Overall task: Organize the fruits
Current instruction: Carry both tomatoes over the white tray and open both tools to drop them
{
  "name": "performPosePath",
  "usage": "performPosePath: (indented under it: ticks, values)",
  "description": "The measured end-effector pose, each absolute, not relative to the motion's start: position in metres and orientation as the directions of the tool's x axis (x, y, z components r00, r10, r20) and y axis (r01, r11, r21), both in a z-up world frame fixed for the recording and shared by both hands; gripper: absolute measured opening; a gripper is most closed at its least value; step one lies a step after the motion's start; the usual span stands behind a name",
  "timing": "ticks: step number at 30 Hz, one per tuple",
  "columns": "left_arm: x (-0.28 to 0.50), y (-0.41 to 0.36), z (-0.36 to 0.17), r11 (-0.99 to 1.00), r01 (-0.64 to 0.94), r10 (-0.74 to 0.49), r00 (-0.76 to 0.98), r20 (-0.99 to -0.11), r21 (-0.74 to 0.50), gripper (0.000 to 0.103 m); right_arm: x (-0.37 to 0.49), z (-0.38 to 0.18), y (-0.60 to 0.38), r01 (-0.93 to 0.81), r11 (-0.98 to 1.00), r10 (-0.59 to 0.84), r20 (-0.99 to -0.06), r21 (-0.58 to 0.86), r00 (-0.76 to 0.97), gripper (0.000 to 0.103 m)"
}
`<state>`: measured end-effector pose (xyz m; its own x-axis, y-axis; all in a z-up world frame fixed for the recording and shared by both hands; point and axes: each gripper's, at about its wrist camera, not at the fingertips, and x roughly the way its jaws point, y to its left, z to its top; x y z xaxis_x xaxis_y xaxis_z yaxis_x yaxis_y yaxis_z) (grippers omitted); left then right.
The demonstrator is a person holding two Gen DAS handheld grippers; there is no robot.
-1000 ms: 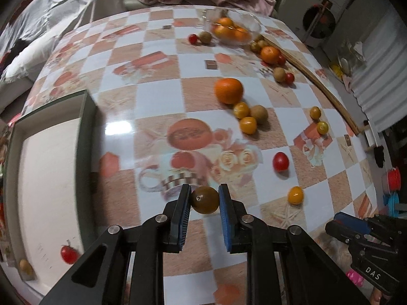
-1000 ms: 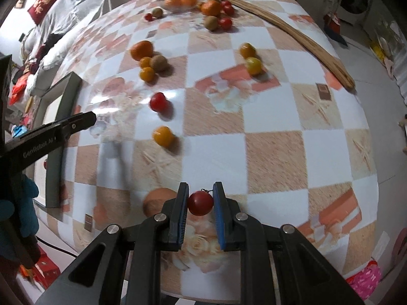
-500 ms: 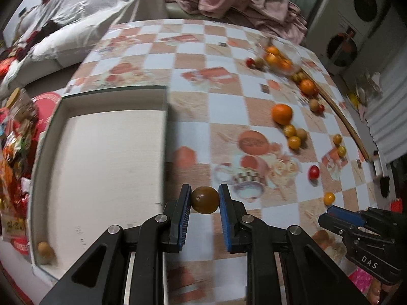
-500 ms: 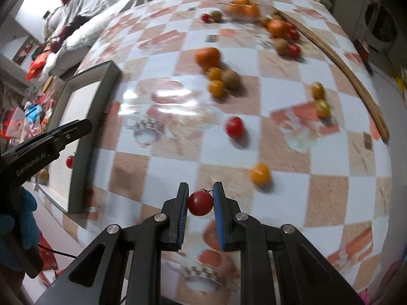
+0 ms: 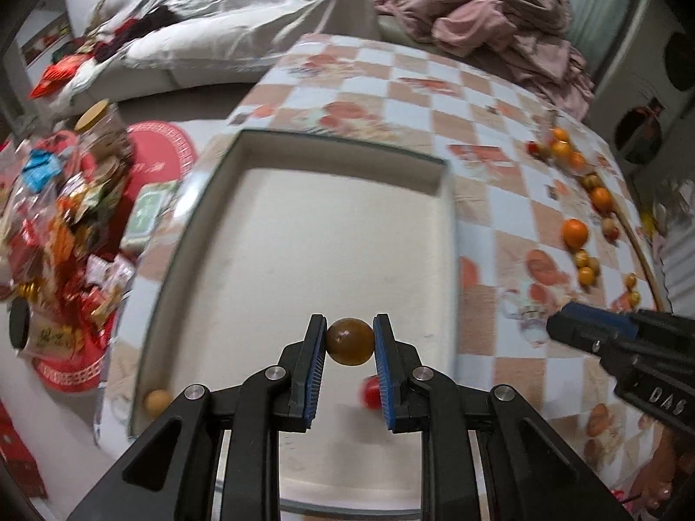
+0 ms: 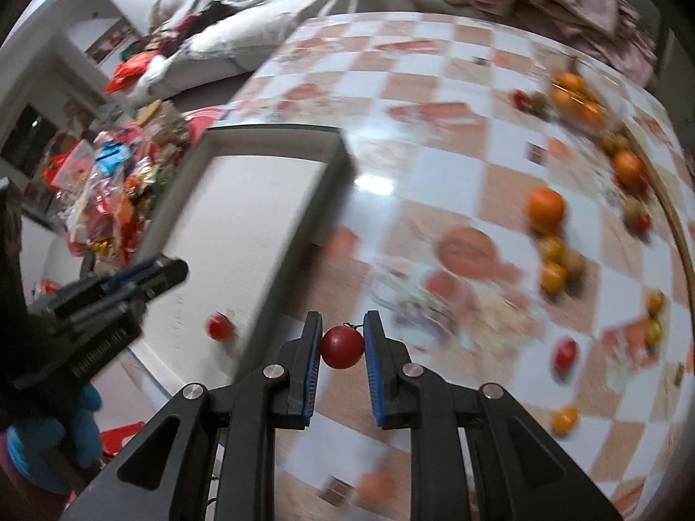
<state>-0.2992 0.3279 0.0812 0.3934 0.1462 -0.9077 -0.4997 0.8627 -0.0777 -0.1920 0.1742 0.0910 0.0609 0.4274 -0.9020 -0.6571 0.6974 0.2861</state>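
Left hand-held gripper (image 5: 350,341): pads clamped on brown fruit (image 5: 350,341). Right hand-held gripper (image 6: 342,345): pads clamped on red tomato (image 6: 342,347). Both level, pointing forward.

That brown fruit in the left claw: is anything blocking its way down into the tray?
Nothing visible does. The brown fruit hangs over bare tray floor; a red tomato lies just right of it, and a small tan fruit sits in the near-left corner.

checkered table (image 5: 478,139) bears grey tray (image 5: 339,152), scattered fruits (image 5: 575,233).

Black left gripper (image 5: 350,343) and right gripper (image 6: 342,341), blue-ribbed pads, silver screws; seemingly a blue glove (image 6: 47,443).
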Motion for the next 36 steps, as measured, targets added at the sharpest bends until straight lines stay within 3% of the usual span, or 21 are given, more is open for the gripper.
performPosePath:
  ticks: [16, 34, 35, 36]
  values:
    - [-0.323, 0.362, 0.035, 0.822, -0.569, 0.173, 0.290, -0.941, -0.024, 0.023, -0.206, 0.053, 0.280, -0.765, 0.585, 0.397, -0.918, 0.269, -0.019, 0.021]
    - [-0.322, 0.357, 0.026, 0.842, -0.540, 0.184, 0.267, -0.946, 0.011, 0.024, -0.204, 0.027, 0.292, -0.797, 0.564, 0.324, -0.946, 0.216, -0.027, 0.025]
    - [-0.322, 0.357, 0.025, 0.842, -0.539, 0.185, 0.262, -0.947, 0.015, 0.032, -0.203, 0.027, 0.292, -0.795, 0.566, 0.323, -0.946, 0.218, -0.029, 0.030]
    - [-0.322, 0.357, 0.025, 0.841, -0.541, 0.194, 0.258, -0.946, 0.025, 0.056, -0.203, 0.028, 0.291, -0.793, 0.567, 0.329, -0.944, 0.223, -0.031, 0.033]
